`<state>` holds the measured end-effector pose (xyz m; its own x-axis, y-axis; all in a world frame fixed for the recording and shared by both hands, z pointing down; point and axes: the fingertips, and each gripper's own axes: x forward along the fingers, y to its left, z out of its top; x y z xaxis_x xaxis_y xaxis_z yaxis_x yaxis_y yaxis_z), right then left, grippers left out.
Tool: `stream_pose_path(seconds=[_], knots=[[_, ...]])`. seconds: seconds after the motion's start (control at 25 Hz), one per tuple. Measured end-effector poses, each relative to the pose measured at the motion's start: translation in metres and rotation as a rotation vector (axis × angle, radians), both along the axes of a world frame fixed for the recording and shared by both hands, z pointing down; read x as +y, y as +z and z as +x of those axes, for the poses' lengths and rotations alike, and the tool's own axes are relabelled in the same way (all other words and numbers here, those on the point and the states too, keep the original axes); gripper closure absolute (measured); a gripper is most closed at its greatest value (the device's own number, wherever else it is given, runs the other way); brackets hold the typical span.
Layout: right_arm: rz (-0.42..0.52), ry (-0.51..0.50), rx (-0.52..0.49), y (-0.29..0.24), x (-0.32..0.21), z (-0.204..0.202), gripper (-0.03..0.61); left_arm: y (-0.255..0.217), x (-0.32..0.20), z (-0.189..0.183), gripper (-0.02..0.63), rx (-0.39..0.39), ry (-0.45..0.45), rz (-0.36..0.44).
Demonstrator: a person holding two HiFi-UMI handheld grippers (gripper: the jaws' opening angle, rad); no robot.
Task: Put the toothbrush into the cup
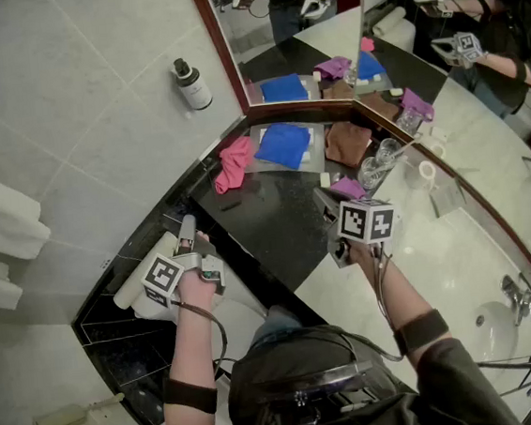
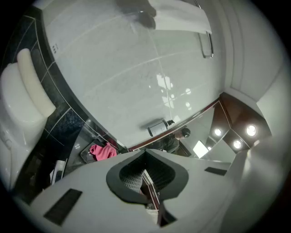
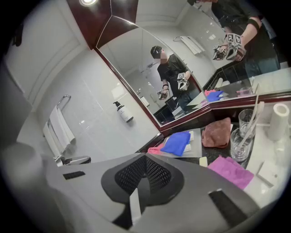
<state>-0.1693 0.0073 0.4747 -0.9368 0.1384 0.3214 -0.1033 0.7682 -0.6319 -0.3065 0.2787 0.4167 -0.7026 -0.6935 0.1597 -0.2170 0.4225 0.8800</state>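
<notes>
My left tongs [image 2: 146, 168] and right tongs [image 3: 145, 170] are pressed together, holding nothing. The toothbrush [image 3: 253, 120] leans tall in the cup [image 3: 239, 148]; a careless brush past the cup could topple it.

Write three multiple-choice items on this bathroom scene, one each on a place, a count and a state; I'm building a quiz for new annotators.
1. Where does the blue cloth lie?
A. on the tray
B. in the sink
C. on the floor

2. How many glasses stand on the counter?
A. one
B. two
C. four

3. How do the left gripper's jaws stand?
A. wide open
B. shut on a cloth
C. shut, with nothing in them

Key:
1 A, the cloth rests on the grey tray by the mirror.
2 B, the right gripper view shows two clear glasses side by side.
3 C, the left gripper view shows the pads together with nothing between them.
</notes>
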Motion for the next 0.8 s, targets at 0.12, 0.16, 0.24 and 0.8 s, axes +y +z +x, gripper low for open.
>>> stream_pose_path(seconds=[0.12, 0.16, 0.24, 0.8], knots=[[0.049, 0.022, 0.015, 0.001, -0.024, 0.022, 0.558, 0.001, -0.023, 0.015, 0.611, -0.033, 0.04, -0.06], [0.068, 0.032, 0.024, 0.002, -0.033, 0.031, 0.558, 0.001, -0.031, 0.02, 0.611, -0.043, 0.054, -0.078], [0.112, 0.063, 0.045, 0.004, -0.052, 0.049, 0.558, 0.002, -0.05, 0.028, 0.611, -0.061, 0.09, -0.111], [0.293, 0.412, 0.18, 0.026, -0.154, 0.165, 0.558, 0.017, -0.225, 0.075, 0.611, -0.478, 0.651, -0.455]])
